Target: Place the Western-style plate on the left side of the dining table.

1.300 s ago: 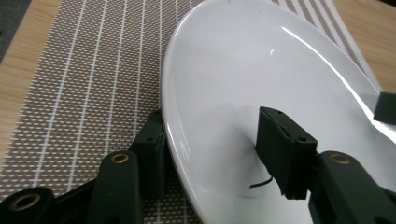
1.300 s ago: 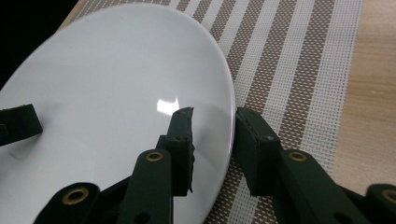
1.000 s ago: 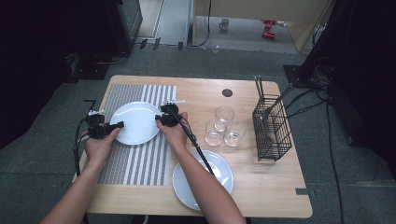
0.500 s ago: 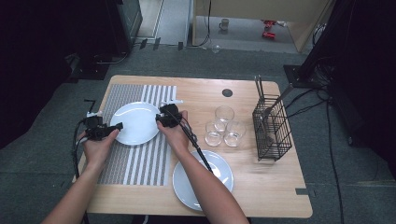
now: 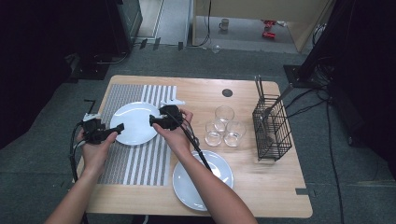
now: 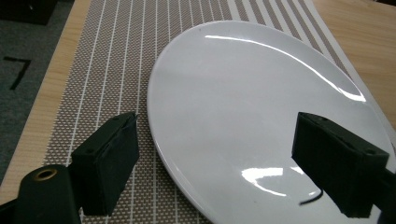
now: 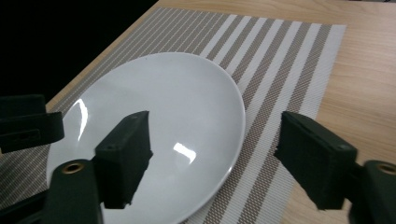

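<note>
High view: nearest, a second plate [image 5: 198, 189]; farther, the white plate [image 5: 135, 122] lies on the striped mat [image 5: 140, 158] — left gripper [image 5: 116, 129] at its 8 o'clock, right gripper [image 5: 153, 120] at 3 (both just opened, jaws apart, off its rim).

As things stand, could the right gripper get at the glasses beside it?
Probably yes. The right gripper hangs open over the edge of the plate on the striped mat, holding nothing. The three glasses stand close on its far side, with bare table between and nothing blocking.
</note>
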{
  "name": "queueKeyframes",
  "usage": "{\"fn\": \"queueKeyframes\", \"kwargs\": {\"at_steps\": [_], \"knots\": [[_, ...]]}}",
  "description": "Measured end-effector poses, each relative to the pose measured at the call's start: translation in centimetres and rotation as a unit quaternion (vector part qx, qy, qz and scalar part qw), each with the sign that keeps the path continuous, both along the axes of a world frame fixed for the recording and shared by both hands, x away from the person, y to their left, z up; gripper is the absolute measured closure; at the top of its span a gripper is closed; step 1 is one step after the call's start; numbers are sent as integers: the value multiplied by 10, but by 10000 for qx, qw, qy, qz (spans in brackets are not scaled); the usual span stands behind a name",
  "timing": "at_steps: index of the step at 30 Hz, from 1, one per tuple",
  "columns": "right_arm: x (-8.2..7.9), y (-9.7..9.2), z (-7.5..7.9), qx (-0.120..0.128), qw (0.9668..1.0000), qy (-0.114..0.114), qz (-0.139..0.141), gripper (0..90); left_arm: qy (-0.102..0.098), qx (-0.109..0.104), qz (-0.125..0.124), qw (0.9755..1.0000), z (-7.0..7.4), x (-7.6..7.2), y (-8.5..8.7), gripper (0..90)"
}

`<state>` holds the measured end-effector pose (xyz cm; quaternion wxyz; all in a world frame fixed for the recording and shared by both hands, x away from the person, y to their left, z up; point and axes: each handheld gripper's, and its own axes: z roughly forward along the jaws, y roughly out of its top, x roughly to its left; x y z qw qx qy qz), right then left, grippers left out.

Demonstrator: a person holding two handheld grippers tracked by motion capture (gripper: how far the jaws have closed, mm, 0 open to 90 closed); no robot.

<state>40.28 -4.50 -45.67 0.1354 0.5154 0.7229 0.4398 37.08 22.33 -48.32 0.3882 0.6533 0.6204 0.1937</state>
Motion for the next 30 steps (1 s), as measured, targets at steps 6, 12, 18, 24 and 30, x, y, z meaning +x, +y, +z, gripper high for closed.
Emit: {"fn": "queueKeyframes", "kwargs": {"at_steps": [6, 12, 18, 24, 30], "knots": [[-9, -8, 7, -217, 9995, -6, -242, 0, -85, -146, -38, 9999, 5, -10, 0, 153], [-21, -13, 9, -295, 9995, -130, -68, 0, -125, -108, -109, 9998, 8, -18, -4, 153], [-38, -17, 15, -331, 9993, -147, 41, 0, -90, -137, -176, 9997, 12, -30, -10, 153], [-56, -14, 21, -427, 9985, -265, 233, 0, -187, -139, -265, 9994, 20, -41, -15, 153], [-75, -12, 25, -519, 9971, -431, 345, 0, -209, -119, -403, 9989, 26, -57, -21, 153]]}}
